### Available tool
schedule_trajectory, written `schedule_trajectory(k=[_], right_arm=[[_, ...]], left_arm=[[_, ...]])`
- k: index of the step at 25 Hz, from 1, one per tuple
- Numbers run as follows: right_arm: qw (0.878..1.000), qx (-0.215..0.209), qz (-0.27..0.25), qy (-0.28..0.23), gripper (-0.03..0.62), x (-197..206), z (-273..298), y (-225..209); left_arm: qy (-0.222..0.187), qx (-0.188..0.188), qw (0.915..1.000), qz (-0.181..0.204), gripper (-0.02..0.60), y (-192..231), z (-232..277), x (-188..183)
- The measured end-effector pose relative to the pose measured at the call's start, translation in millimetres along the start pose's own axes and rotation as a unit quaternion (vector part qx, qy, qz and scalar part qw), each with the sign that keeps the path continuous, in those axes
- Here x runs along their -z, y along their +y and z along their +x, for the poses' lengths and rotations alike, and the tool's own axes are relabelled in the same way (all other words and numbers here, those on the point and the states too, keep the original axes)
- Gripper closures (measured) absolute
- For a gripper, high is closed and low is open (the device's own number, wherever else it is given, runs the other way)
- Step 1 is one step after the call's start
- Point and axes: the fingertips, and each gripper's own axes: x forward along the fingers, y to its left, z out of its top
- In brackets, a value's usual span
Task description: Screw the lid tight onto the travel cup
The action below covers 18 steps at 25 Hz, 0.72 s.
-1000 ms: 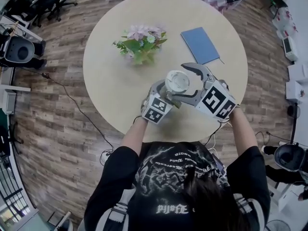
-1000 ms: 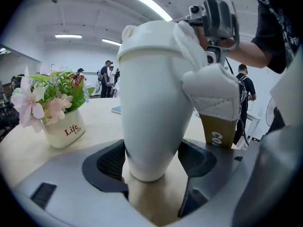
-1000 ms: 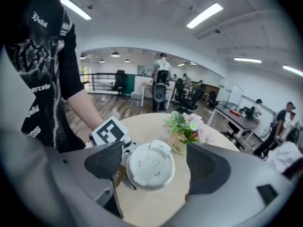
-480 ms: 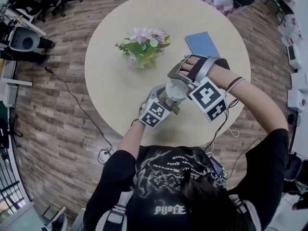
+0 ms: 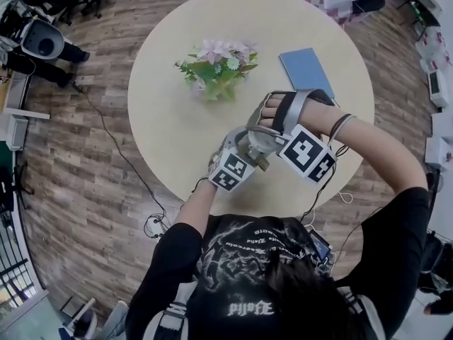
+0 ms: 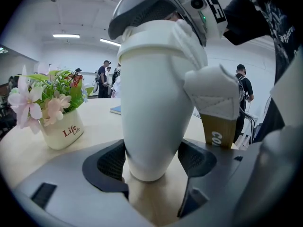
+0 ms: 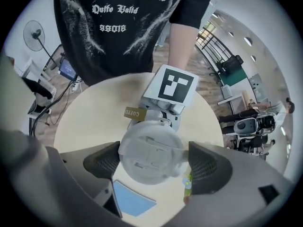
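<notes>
Near the table's edge closest to me, the travel cup stands upright between my two grippers. Its long axis is vertical, with the narrow base down and the wide mouth up, and the lid sits on top.

My left gripper comes in low from the side. Its jaws are clenched on the cup's tapered lower end, one dark pad pressed to each flank. Whether the base touches the round table I cannot tell.

My right gripper reaches over from above and looks straight down the cup's axis. Its jaws grasp the lid across its width, a pad against each side of the rim. In the head view my right wrist is bent over the cup, so the lid is mostly covered by that gripper.

A tan tag lettered COFFEE hangs at the cup's side, on a white fabric tab just below the rim. It is close to the left gripper's marker cube.

Farther across the table, well apart from the cup, stand a flower pot and, to its right, a blue notebook lying flat.
</notes>
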Motion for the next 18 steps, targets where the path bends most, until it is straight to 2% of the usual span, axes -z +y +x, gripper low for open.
schedule_trajectory(k=[4, 8, 14, 18], right_arm=[[0.996, 0.006, 0.084, -0.003, 0.138, 0, 0, -4], [0.981, 0.021, 0.192, -0.019, 0.138, -1, -1, -5], [0.943, 0.072, 0.323, -0.044, 0.140, 3, -2, -13], [0.902, 0.125, 0.407, -0.073, 0.140, 2, -7, -19]], left_arm=[[0.002, -0.007, 1.0000, -0.004, 0.215, 1, 1, 2], [0.002, -0.018, 0.9998, -0.007, 0.215, 1, 1, 3], [0.003, -0.029, 0.9995, -0.012, 0.215, 0, 1, 2], [0.001, -0.036, 0.9993, -0.015, 0.215, 0, 0, 3]])
